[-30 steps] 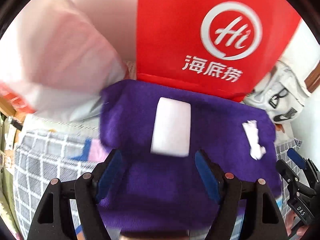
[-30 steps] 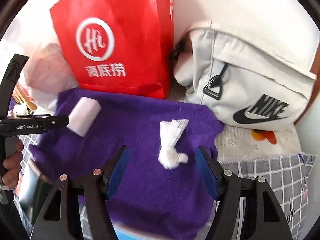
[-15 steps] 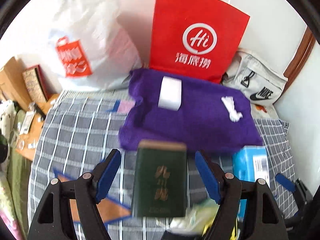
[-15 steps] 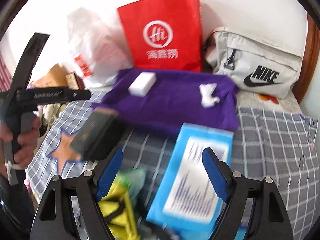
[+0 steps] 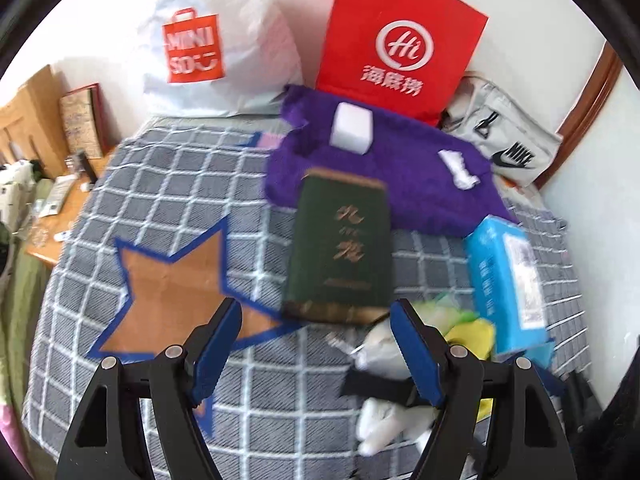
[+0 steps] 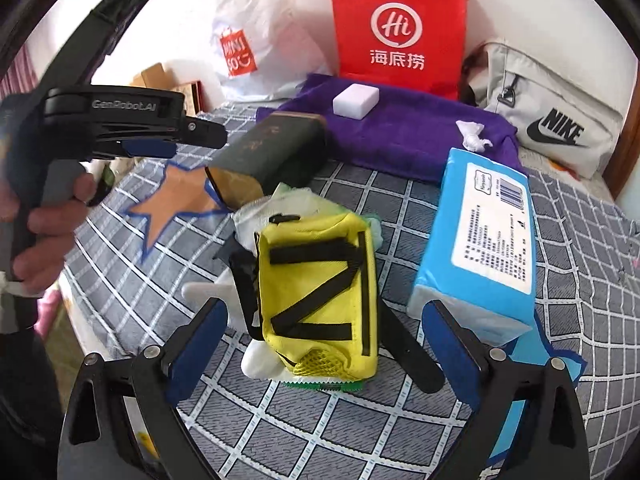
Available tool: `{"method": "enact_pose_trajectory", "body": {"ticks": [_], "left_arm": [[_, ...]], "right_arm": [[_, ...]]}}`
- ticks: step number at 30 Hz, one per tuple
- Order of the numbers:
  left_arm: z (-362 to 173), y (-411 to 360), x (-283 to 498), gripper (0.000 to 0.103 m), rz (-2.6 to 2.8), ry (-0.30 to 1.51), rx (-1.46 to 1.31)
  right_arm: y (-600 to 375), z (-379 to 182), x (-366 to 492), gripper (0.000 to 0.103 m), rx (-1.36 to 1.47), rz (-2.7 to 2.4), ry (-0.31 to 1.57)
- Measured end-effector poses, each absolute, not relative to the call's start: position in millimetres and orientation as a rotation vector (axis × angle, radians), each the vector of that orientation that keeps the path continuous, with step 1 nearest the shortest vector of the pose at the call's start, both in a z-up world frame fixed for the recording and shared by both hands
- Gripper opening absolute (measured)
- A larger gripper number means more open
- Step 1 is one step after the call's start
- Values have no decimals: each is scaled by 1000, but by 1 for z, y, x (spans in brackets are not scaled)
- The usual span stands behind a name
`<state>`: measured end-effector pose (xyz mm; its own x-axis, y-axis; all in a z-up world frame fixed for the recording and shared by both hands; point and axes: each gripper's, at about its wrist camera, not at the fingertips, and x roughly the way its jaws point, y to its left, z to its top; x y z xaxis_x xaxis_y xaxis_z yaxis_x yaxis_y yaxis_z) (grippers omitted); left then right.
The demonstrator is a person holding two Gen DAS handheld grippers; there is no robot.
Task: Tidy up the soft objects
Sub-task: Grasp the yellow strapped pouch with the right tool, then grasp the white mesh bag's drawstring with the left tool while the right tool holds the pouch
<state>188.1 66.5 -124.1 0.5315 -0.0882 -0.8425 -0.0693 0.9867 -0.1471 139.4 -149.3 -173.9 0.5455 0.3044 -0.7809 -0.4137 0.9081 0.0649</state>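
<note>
Purple towel (image 6: 404, 128) ahead holds sponge (image 6: 355, 100) and tissue wad (image 6: 474, 135); yellow pouch (image 6: 318, 300) and tissue pack (image 6: 480, 248) remain before the empty, spread right gripper (image 6: 324, 356) and left gripper (image 5: 316, 356).

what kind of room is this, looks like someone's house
Most likely a bedroom at home: things lie on a checked bedsheet, shopping bags like the red paper bag lean on the wall, and a cluttered wooden bedside table stands alongside.
</note>
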Motion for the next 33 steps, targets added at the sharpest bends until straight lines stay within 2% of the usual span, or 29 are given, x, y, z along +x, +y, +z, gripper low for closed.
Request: {"method": "enact_pose_trajectory", "body": {"ticks": [11, 13, 14, 19, 33], "left_arm": [[-152, 97, 160, 75, 25, 1052, -205], [-155, 98, 160, 75, 27, 1060, -207], [-156, 98, 161, 75, 28, 1062, -205], [-159, 92, 161, 75, 21, 1076, -201], [-162, 41, 159, 75, -93, 1089, -167]], "right_arm": [[-132, -202, 163, 97, -137, 354, 937], [-135, -204, 165, 88, -101, 357, 939], [-136, -204, 165, 78, -77, 369, 941], [-147, -198, 161, 67, -24, 389, 932], [-204, -174, 120, 67, 48, 379, 861]]}}
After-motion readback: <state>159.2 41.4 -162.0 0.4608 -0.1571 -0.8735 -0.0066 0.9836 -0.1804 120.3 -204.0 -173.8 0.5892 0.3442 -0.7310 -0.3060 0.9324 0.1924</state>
